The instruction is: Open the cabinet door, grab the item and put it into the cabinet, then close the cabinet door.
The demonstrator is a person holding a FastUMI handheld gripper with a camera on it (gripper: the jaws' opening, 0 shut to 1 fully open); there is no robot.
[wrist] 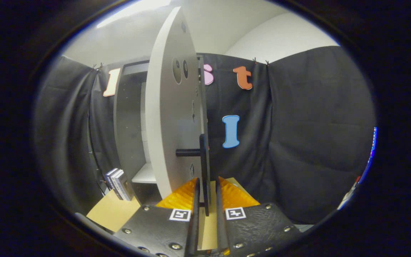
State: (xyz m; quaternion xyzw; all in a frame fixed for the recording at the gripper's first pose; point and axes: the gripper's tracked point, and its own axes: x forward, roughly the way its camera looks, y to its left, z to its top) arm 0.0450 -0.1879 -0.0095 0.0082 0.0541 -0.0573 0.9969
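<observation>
Tool (pixel 205 194) nearly closed around the black handle (pixel 204 167) of the open cabinet door (pixel 170 117); contact unclear.

The tan surface (pixel 111 214) runs beneath the jaws and off toward ten o'clock. The grey cabinet (pixel 128 142) stands on it at eleven o'clock, its base on the tan top, and a pale shelf (pixel 145 175) shows low inside it. A small stack of boxes (pixel 119 184) stands upright on the surface just beside the cabinet's outer side, at ten o'clock.
</observation>
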